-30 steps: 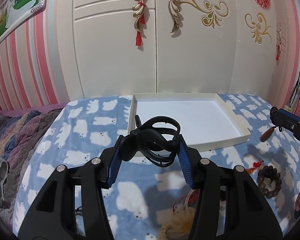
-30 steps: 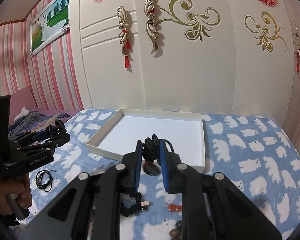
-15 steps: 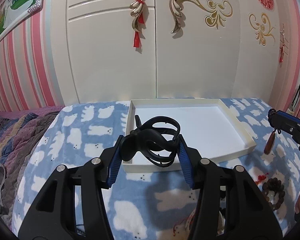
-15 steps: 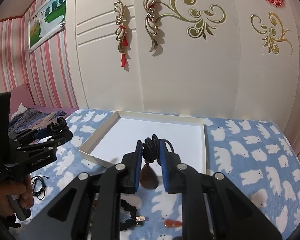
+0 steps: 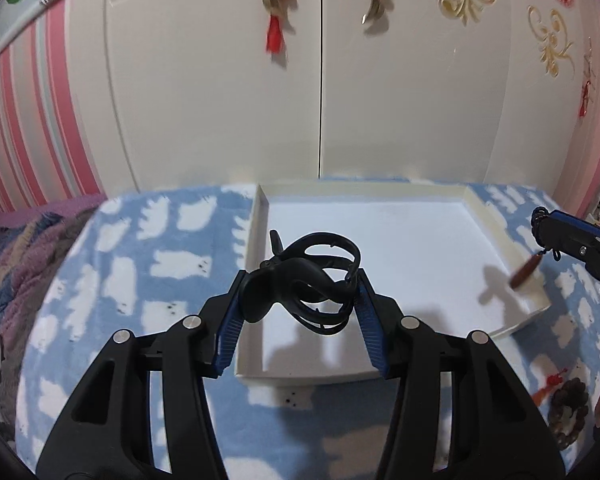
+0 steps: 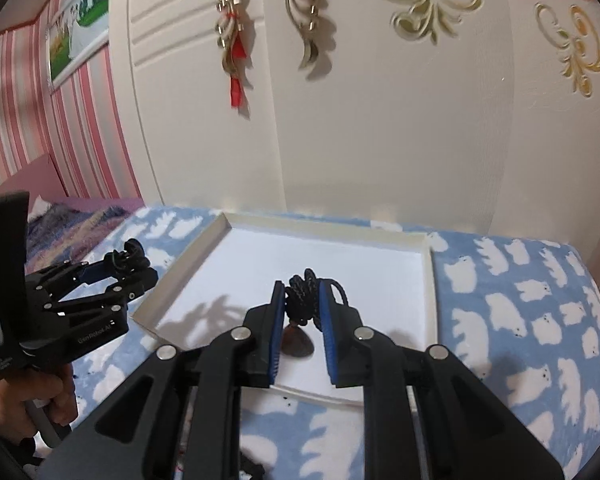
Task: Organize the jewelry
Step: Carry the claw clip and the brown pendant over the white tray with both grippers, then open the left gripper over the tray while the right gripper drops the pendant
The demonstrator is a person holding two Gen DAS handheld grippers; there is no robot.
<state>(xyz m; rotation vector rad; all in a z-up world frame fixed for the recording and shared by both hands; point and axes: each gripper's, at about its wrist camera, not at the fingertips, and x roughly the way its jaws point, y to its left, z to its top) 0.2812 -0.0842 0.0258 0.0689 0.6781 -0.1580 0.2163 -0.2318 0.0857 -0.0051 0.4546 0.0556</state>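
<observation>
A shallow white tray (image 5: 496, 220) (image 6: 428, 280) lies on a blue blanket with white bears. My left gripper (image 5: 300, 292) is shut on a bundle of black looped bands (image 5: 312, 280), held above the tray's near left corner; it also shows in the right wrist view (image 6: 128, 260). My right gripper (image 6: 302, 300) is shut on a black braided cord (image 6: 304, 292) with a brown pendant (image 6: 296, 344) hanging under it, above the tray's near edge. In the left wrist view the pendant (image 5: 524, 274) dangles over the tray's right rim.
A dark bead bracelet (image 5: 570, 404) and a red tassel charm (image 5: 550, 384) lie on the blanket near the tray's right front. A white wardrobe (image 5: 320, 80) stands behind the bed. Striped purple bedding (image 5: 12, 248) lies at left.
Both grippers have moved forward over the tray with their loads. The pendant was lifted off the blanket and now hangs over the tray's right side.
</observation>
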